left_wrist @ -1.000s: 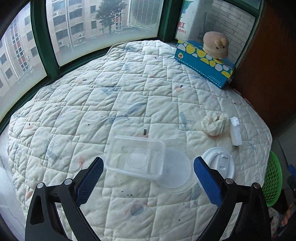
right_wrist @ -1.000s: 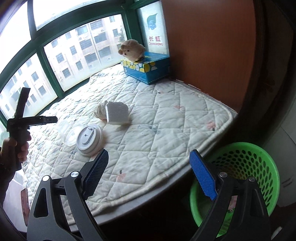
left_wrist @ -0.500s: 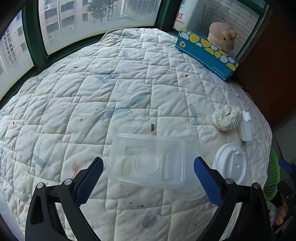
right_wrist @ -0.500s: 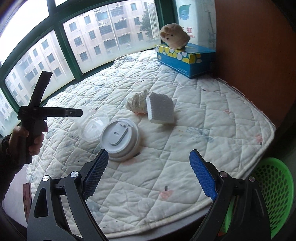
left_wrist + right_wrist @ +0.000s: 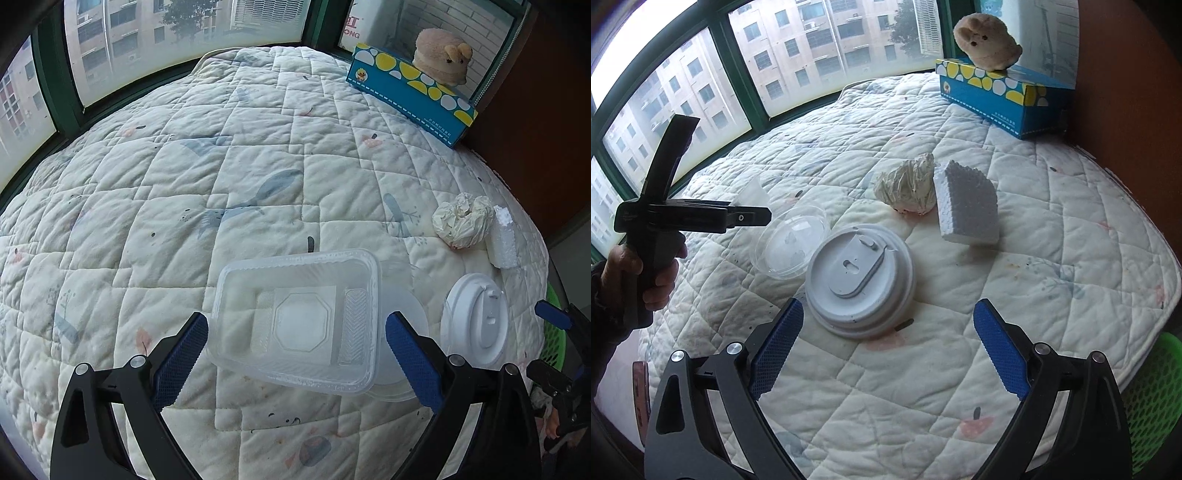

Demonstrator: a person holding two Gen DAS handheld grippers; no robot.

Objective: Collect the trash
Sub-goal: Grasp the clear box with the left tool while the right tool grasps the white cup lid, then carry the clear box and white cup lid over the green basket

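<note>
Trash lies on a quilted white mat point(image 5: 184, 184). A clear rectangular plastic container point(image 5: 299, 317) sits between the fingers of my open left gripper point(image 5: 295, 350), resting partly on a clear round lid point(image 5: 402, 306). A white cup lid point(image 5: 476, 325) lies to its right, with a crumpled tissue point(image 5: 461, 221) and a white foam block point(image 5: 502, 240) beyond. My open right gripper point(image 5: 886, 350) hovers just before the white cup lid point(image 5: 860, 280). The clear round lid point(image 5: 792, 243), tissue point(image 5: 908, 184) and foam block point(image 5: 967, 203) lie behind it.
A blue tissue box point(image 5: 413, 92) with a plush toy point(image 5: 439, 55) on top stands at the far right by a brown wall. A green basket point(image 5: 1156, 406) sits below the mat's right edge. Windows line the far side.
Both grippers have moved forward and lower toward the mat. The clear container now lies between the left fingers, and the white cup lid is close before the right fingers.
</note>
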